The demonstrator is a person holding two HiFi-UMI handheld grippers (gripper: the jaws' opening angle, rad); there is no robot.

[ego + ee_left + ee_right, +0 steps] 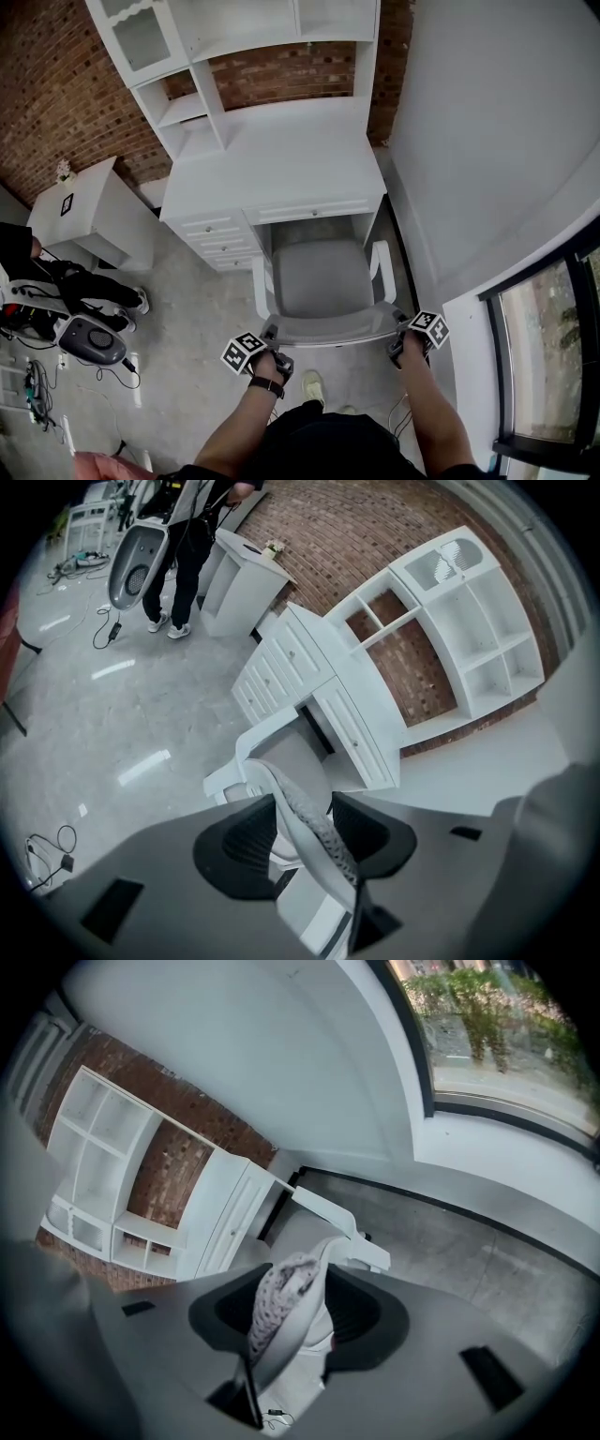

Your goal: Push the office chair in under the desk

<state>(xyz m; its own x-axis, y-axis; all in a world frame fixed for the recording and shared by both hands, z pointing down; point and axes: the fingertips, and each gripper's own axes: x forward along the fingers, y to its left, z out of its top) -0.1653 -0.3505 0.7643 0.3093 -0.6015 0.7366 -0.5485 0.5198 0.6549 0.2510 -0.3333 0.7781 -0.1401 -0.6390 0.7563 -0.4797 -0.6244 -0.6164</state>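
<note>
The office chair (pixel 319 277) has a white frame, white armrests and a grey seat. It stands in front of the white desk (pixel 281 159), its seat front at the knee opening beside the drawers (pixel 220 239). My left gripper (pixel 272 336) holds the left end of the backrest's top edge (pixel 333 328); my right gripper (pixel 401 330) holds the right end. In the left gripper view the mesh backrest (pixel 314 827) runs between the black pads (pixel 239 846) of the left gripper (pixel 305 832). In the right gripper view the backrest (pixel 281 1307) fills the gap of the right gripper (pixel 298 1312).
A hutch with shelves (pixel 216 56) rises over the desk against a brick wall. A small white cabinet (pixel 89 211) stands at the left, with a person (pixel 56 281) and floor cables (pixel 37 384) beyond it. A white wall and a window (pixel 553 356) close off the right.
</note>
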